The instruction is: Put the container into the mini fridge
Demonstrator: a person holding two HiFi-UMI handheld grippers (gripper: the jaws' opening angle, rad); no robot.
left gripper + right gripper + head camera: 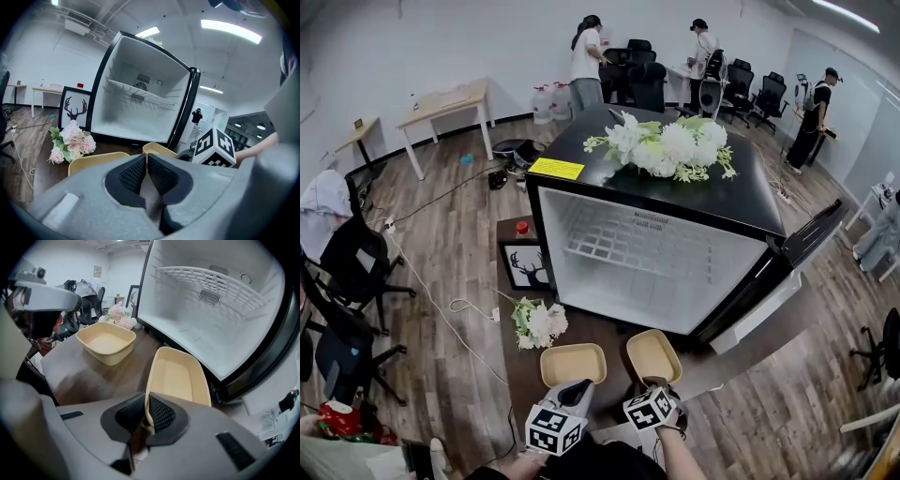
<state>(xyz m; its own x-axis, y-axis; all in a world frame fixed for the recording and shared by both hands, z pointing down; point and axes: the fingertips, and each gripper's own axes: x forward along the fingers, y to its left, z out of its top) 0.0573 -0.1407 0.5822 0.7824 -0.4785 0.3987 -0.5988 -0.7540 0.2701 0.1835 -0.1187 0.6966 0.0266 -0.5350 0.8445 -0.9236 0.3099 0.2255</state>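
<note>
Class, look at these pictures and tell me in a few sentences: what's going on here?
A person holds a gripper in each hand before an open mini fridge. The right gripper is shut on the rim of one beige container on the table. The left gripper is shut, empty, near the second container. Neither container is in the fridge yet.

Frame centre: mini fridge on table, flowers on its top; below it, left container beside right container, small bouquet to their left.

Tan shallow container tilted, just before mini fridge; mini fridge open, white inside.
</note>
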